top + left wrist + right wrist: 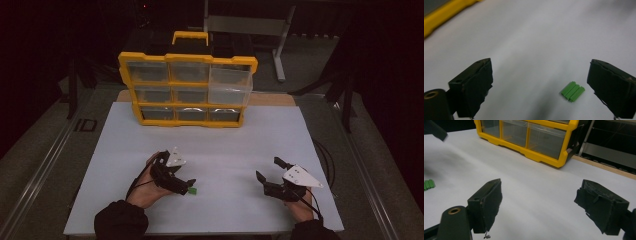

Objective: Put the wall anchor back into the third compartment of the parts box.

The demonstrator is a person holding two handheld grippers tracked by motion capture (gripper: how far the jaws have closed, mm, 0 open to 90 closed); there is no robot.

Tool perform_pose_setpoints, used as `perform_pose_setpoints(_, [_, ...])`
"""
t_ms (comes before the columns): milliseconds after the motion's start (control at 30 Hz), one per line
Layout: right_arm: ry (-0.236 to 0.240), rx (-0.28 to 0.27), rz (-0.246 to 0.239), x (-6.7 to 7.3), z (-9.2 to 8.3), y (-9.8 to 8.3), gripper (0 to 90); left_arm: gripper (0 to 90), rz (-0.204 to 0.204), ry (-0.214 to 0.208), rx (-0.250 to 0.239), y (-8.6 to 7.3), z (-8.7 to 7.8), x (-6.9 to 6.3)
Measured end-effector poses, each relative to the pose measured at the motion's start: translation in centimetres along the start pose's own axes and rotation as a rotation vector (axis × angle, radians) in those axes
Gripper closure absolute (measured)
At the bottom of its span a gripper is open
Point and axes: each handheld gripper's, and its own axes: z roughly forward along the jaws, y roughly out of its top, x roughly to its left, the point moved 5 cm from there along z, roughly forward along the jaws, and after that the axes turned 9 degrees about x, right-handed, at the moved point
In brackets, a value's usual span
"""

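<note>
Item: green block (pixel 573 91), lying on the white surface (pixel 225 140) between our left hand-held gripper's (pixel 540 87) spread jaws, untouched. Right hand-held gripper (pixel 549 206) spread, empty. Yellow drawer organizer (pixel 187 90) behind; nothing obstructed.

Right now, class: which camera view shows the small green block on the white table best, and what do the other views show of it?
The left gripper view: the green block lies close and sharp, its three ribs plain, between the open claw. The high view shows it as a tiny green speck by that claw. The right gripper view catches just its end at the left edge.

left gripper (pixel 187 184) jaws apart; right gripper (pixel 267 175) seemingly open, level
</note>
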Motion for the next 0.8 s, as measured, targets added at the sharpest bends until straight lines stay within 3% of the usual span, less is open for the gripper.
perform_pose_setpoints(100, [0.000,-0.001,0.000,0.0,0.0,0.0,18.4,12.6,0.018,0.004,0.040,0.1,1.1,-0.7])
perform_pose_setpoints(333, [0.005,-0.007,0.000,0.0,0.0,0.1,18.4,15.6,0.016,-0.018,0.086,-0.6,2.9,-1.2])
perform_pose_setpoints(800, [0.010,0.003,-0.006,0.1,0.2,0.1,18.5,15.9,0.001,0.006,0.098,-0.7,3.9,-1.1])
